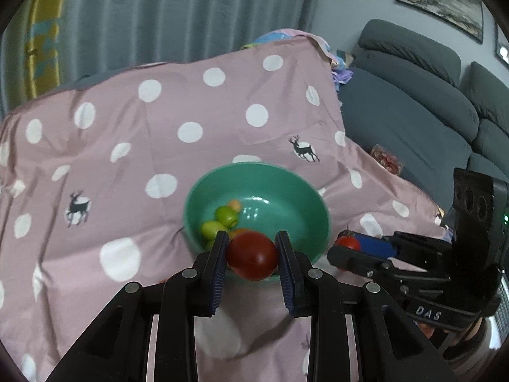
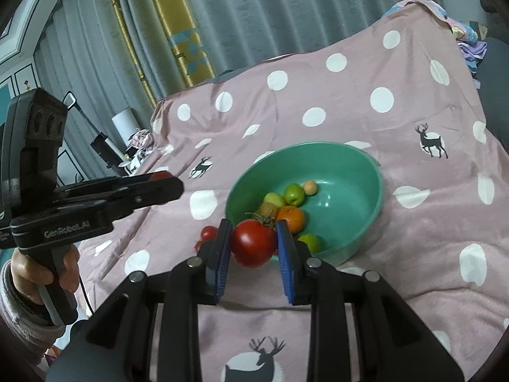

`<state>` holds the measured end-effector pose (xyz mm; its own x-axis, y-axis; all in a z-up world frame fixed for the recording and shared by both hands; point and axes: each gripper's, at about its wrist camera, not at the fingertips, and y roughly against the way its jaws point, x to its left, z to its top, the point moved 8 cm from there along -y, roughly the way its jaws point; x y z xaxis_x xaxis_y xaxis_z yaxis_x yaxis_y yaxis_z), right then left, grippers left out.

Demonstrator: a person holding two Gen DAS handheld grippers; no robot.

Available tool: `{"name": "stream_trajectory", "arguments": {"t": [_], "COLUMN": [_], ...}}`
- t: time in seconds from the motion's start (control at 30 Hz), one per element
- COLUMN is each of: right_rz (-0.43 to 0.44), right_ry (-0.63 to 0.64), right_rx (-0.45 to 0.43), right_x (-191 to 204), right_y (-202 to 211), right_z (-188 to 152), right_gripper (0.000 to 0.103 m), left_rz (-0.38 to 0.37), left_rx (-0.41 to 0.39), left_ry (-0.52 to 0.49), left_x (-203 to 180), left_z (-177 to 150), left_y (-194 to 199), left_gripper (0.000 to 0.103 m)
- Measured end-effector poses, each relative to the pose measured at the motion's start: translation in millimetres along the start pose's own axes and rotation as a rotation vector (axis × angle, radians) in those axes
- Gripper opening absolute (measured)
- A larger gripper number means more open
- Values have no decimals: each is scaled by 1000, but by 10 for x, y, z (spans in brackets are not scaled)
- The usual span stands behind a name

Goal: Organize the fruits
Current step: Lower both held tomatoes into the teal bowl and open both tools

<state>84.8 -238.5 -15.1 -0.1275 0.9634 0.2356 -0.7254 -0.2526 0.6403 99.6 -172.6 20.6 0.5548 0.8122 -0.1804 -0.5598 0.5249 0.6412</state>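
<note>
my left gripper (image 1: 252,256) is clamped on a dark red tomato (image 1: 252,255), long axis sideways; right gripper (image 2: 253,243) squeezes a stem-up tomato (image 2: 253,243) by the green bowl (image 2: 366,159).

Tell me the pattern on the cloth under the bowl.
The cloth is pink with white polka dots and dark deer silhouettes; the right wrist view shows it best.

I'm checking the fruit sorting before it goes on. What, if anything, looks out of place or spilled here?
Nothing is spilled or damaged. Small red fruit lies on the cloth outside the bowl; each gripper holds a tomato.
</note>
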Motion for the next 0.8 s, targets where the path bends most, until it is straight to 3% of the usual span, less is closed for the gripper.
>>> {"name": "stream_trajectory", "arguments": {"t": [0.53,0.8], "right_rz": [-51,-78], "right_ry": [-23,-11], "right_rx": [26,50], "right_x": [-326,-382], "right_y": [-343,-524], "right_z": [71,53], "right_gripper": [29,29], "left_rz": [53,88], "left_rx": [149,186], "left_ry": [-64,-78], "left_x": [-48,-10], "left_z": [-105,-172], "left_y": [-858,-1064], "left_gripper": [30,30]}}
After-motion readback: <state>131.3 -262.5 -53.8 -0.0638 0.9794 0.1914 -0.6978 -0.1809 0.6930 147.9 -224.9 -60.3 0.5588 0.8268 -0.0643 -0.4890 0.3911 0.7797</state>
